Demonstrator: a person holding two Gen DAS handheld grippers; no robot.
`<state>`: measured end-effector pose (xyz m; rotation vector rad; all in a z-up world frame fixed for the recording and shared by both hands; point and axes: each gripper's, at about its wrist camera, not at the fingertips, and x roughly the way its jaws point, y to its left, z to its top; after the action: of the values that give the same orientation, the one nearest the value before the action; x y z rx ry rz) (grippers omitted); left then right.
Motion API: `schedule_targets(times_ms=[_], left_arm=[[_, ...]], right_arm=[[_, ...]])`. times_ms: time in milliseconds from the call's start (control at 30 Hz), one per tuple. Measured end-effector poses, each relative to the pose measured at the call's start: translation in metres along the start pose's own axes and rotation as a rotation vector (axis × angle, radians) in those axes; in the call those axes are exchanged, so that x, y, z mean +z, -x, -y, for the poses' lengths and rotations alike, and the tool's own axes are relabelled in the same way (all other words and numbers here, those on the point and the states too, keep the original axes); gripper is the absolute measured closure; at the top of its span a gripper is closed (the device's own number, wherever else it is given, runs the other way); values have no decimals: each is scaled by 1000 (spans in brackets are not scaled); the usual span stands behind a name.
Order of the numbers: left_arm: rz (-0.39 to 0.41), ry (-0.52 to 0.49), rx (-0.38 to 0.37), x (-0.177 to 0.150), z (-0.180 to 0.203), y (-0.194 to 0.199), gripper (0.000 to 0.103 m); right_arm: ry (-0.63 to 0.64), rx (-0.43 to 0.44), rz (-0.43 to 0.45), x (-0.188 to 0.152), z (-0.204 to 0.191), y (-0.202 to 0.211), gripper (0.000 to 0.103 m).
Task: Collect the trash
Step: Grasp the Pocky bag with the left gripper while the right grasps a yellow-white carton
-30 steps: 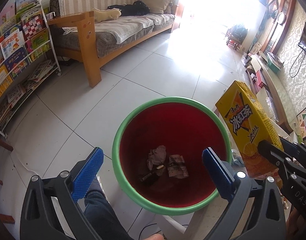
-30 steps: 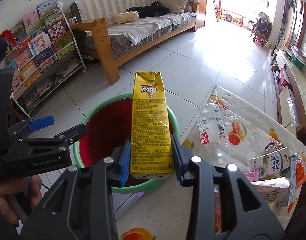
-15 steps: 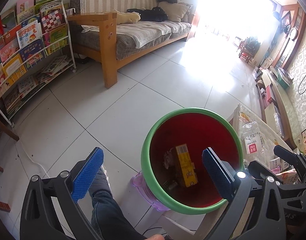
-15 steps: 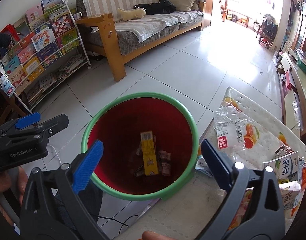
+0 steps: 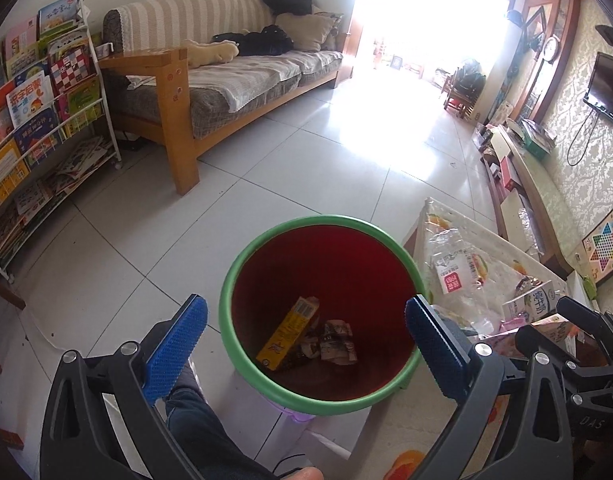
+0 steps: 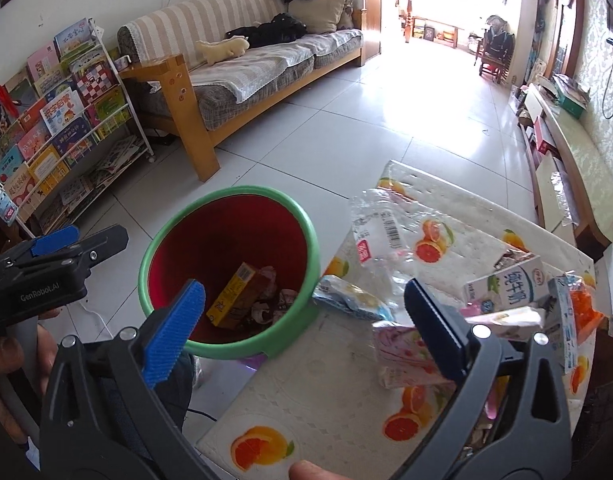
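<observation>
Both sets of tongs stand wide with nothing between their blue pads: the left tongs (image 5: 306, 354) hang over the bin, the right tongs (image 6: 304, 336) over the near edge of the counter (image 6: 330, 396), their jaws having just been opening and now empty. Some of the job looks done, since the green-rimmed red bin (image 6: 232, 196) already holds a yellow drink carton (image 6: 230, 294) lying tilted on its side among crumpled paper scraps (image 5: 338, 340). A good deal is left, I judge: on the counter's fruit-print cloth lie a pink wrapper (image 6: 406, 354) just beside the right tongs, a small blue-and-white packet (image 6: 346, 298) touching the bin's rim, a white milk carton (image 6: 506, 288), a crushed clear bottle (image 6: 382, 236) and an orange packet (image 6: 582, 308) at the right edge. The pink wrapper looks like the nearest next pick. The bin sits against the counter's left side on something pale purple. Beyond, the floor is pale glossy tile; a wire rack of picture books (image 6: 62, 128) stands at the left, a wooden-framed sofa (image 6: 258, 64) with striped cover, cushions and dark clothes runs along the far wall, and a bright doorway opens at the back.
</observation>
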<state>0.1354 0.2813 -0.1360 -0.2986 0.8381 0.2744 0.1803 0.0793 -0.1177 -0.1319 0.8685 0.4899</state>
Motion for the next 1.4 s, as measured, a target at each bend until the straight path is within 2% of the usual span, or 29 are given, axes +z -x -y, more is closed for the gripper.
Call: schedule_targets(times_ms=[267,433,500,600,733,833,900,1100,1233,1400], left_arm=[[-5,-93,-142,-18,75,19,8],[-20,-159,-185,-37,120,27,8],[0,-178,-203,-43,135,30,8],[-9,-207,-232,-53,156,28,8],[-57,-199,-277,-64,173,17,8],[-75,-274,-284,-71,190,8,8],[-90,-336,-270,-75,202,3,8],[-89,-481,-228,-81,226,-6,8],[-114,-539,-238,-84,235,-19,8],[-143,-587,-258,-85,242,-38,8]], right_arm=[[-92,-88,60,-30,72,59,5],[-170,-154,72,-50,117,84,5],[-186,-184,68,-59,131,91,5],[-187,-241,45,-76,150,97,5],[-183,-280,21,-99,173,99,5],[-180,-311,25,-110,187,100,5],[-197,-303,30,-116,196,98,5],[-265,-231,-58,-118,212,79,5],[-297,-183,-88,-115,215,62,5],[-259,-200,-118,-108,208,39,5]])
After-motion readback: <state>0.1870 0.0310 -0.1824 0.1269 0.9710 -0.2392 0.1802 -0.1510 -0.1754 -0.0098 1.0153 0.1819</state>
